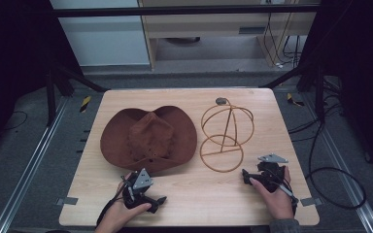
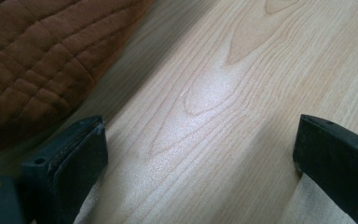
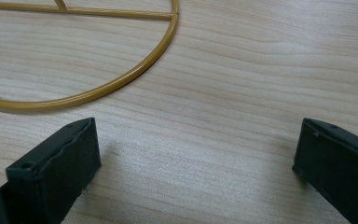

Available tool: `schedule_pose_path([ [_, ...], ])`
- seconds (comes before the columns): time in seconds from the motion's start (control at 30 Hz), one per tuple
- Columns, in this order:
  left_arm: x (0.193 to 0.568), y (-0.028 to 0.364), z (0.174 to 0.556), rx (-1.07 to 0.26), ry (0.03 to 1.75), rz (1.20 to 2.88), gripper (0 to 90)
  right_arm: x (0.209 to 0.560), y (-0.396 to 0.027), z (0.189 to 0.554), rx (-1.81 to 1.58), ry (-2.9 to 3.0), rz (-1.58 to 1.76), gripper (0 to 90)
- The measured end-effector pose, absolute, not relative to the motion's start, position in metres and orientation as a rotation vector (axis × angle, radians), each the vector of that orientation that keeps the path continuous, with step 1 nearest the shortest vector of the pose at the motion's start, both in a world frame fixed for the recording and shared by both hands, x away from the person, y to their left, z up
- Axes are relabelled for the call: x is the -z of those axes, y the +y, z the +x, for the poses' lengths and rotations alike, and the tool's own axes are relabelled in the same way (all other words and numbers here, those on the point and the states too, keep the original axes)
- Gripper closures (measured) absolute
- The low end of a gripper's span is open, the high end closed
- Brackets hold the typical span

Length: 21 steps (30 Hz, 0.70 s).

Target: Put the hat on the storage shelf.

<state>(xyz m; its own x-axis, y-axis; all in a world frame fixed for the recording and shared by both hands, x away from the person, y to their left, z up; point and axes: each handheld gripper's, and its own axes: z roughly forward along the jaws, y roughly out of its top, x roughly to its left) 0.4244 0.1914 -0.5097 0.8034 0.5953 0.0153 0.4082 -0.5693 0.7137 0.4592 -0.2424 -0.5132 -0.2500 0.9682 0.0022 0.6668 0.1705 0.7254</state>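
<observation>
Brown quilted cowboy hat (image 1: 148, 138), brim upturned at both sides, resting crown-up on the left half of the table. To its right, just beside the brim, a gold wire hat stand (image 1: 225, 136): a ring base lying flat, with upright hoops forming a dome above.

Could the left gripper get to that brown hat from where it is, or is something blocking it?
Probably yes. The left gripper sits on the table just in front of the brown hat, jaws open and empty. Its own view shows the hat's brim close by, with bare wood between and nothing in the way.
</observation>
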Motion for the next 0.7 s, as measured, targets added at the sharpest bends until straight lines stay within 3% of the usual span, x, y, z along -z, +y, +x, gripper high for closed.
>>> schedule_pose_path([
  [0.3, 0.507, 0.197, 0.423, -0.302, 0.739, 2.233, 4.9, 0.513, -0.242, 0.459, -0.856, 1.989, 1.539, 0.4],
  [0.7, 0.47, 0.212, 0.419, -0.35, 0.697, 2.119, 7.5, 0.513, -0.242, 0.459, -0.856, 1.987, 1.541, 0.4],
])
